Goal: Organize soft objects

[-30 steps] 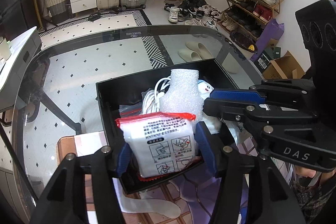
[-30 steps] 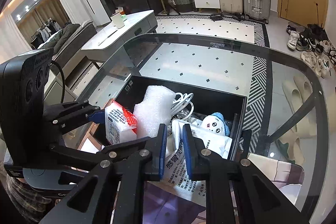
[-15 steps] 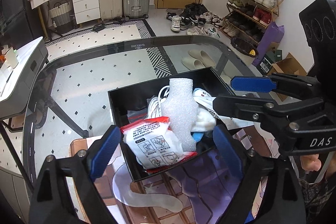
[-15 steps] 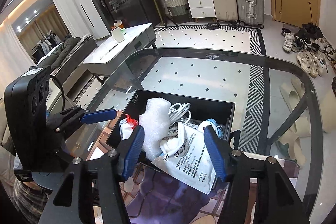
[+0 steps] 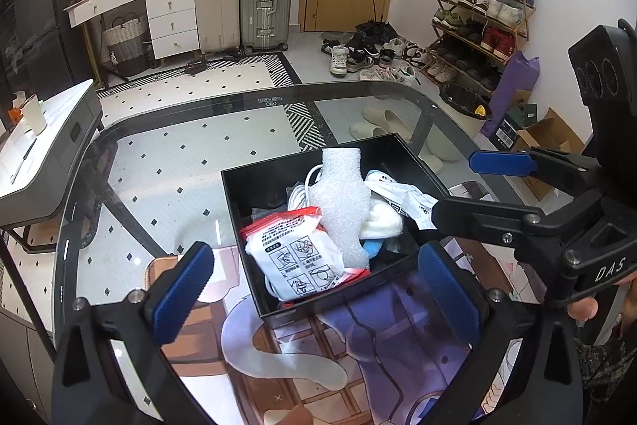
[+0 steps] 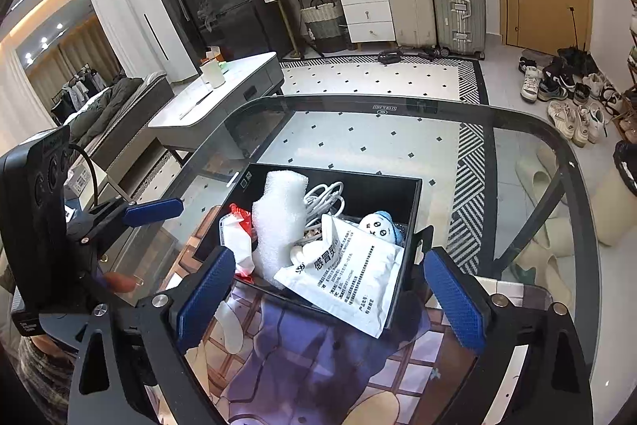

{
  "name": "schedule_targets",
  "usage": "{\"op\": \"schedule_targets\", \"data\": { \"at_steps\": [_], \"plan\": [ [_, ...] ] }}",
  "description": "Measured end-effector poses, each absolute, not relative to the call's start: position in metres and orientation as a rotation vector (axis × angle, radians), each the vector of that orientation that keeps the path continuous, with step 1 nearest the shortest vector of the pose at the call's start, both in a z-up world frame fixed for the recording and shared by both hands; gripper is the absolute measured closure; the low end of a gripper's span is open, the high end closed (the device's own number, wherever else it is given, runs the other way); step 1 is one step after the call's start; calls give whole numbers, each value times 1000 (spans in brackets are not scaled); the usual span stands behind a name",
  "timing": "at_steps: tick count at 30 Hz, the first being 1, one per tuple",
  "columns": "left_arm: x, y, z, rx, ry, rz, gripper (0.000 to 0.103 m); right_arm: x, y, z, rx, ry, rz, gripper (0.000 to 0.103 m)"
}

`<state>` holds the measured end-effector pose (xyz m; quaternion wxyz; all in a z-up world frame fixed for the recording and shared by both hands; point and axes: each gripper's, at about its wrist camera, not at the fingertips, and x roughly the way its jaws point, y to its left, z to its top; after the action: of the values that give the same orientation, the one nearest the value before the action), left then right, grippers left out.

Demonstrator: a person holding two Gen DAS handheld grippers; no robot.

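A black box (image 5: 239, 194) on the glass table holds soft things: a white pouch with red edges (image 5: 298, 257), an upright white foam sleeve (image 5: 342, 202), a flat white printed packet (image 6: 350, 277), a small plush with a blue cap (image 6: 380, 226) and a coiled white cable (image 6: 322, 202). My left gripper (image 5: 314, 257) hovers over the box's near left corner, jaws still opening, pads clear of the pouch below. My right gripper (image 6: 329, 257) hangs over the near right side, jaws also opening, and the packet lies loose across the box's front rim.
The box stands on a printed mat (image 5: 378, 353) at the near edge of the glass table (image 6: 358, 130). A grey side table (image 5: 43, 150) is to the left. Slippers (image 5: 382, 122) show through the glass. A shoe rack (image 5: 481, 14) stands at the far right.
Both grippers went from shut to wide open, letting go of the pouch and the packet, which now lie in the box. Both drew back and up from it.
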<state>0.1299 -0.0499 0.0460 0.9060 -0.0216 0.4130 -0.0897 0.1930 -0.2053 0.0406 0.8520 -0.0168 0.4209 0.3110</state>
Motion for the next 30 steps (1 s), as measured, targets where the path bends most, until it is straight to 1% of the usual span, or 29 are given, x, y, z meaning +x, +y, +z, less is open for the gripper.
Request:
{"op": "schedule_targets", "data": {
  "at_steps": [14,30],
  "plan": [
    [110,-48,41,-50,814,-135,0,173,-218,33,-39,861,631,2],
    [78,-46,27,-43,690,-73,0,135,-231,21,-54,708,603,2]
  ]
}}
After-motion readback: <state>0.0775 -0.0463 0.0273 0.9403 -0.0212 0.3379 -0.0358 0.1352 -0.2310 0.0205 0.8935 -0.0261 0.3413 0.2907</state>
